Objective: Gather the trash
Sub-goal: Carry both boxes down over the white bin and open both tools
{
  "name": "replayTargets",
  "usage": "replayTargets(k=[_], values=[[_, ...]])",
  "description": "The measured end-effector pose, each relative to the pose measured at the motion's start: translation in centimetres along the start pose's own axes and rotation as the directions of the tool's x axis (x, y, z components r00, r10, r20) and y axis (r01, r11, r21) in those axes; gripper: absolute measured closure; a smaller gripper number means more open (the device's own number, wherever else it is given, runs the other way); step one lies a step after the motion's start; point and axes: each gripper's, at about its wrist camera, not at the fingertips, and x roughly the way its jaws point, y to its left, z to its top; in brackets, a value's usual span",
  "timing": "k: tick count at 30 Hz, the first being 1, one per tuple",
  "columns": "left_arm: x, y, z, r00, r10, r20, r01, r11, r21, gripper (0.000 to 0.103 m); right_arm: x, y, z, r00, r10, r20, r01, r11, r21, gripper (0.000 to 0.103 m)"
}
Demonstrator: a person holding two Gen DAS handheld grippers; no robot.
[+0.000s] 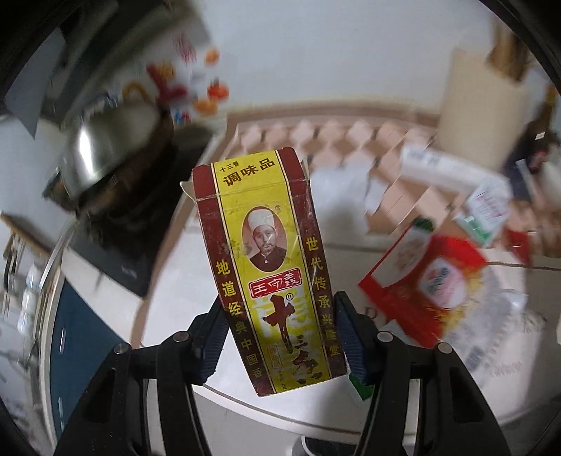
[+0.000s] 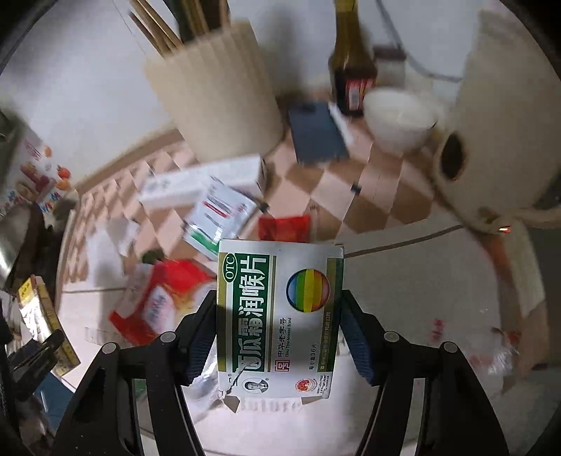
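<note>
left wrist view: left gripper (image 1: pixel 280 336) clamped on a yellow and dark red spice box (image 1: pixel 266 266), blue pads pressed to both long sides near its lower half. box held upright with a slight lean, top flap torn and partly lifted, inside not visible. raised clear of the white counter (image 1: pixel 168 315) below. behind and to the right, blurred, a red and white packet (image 1: pixel 431 277) lying flat on the counter beside more paper litter. farther back on the checkered mat (image 1: pixel 396 189), a long white carton (image 1: pixel 445 168) and a cream ribbed holder (image 1: pixel 480 108) with wooden sticks poking from its top. at left, a steel pot (image 1: pixel 105 147) on a dark cooktop, contents hidden.

right wrist view: right gripper (image 2: pixel 278 336) closed around a white and green lozenge box (image 2: pixel 277 315), pads tight on its two edges, rainbow ball printed on the face. bottom end torn open, nothing seen inside. lifted above the counter. beyond it, the same cream holder (image 2: pixel 217 105) packed with chopsticks (image 2: pixel 157 31), a dark glass bottle (image 2: pixel 350 59), and a white bowl (image 2: pixel 399 119) whose inside cannot be made out. red packet (image 2: pixel 157 301) and loose white cartons scattered on the mat.
</note>
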Motion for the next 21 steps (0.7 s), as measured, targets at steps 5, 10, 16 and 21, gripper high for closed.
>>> replayTargets(k=[5,10,16,21], values=[[-2.0,4.7,-1.3,0.987,-0.114,0.111,0.105,0.991,0.08,0.048,-6.7,2.0,-3.6,0.994,-0.009,0.109,0.007,1.0,0.013,0.035],[-4.3,7.2,-7.9,0.965,-0.247,0.091,0.228,0.957,0.179,0.048,-12.1,4.6,-12.4,0.989,-0.001,0.149,-0.005,0.999,0.038,0.035],[0.6,7.0,-17.3,0.939,-0.307,-0.154,0.332,0.925,0.182,0.048,-11.4,4.0,-24.3,0.999,0.015,0.036,-0.018,0.995,0.097,0.035],[9.2,4.4,-26.0,0.866,-0.307,-0.396,0.389,0.91,0.145,0.048,-3.2,1.2,-35.3,0.982,-0.003,-0.189,0.025,0.993,0.113,0.035]])
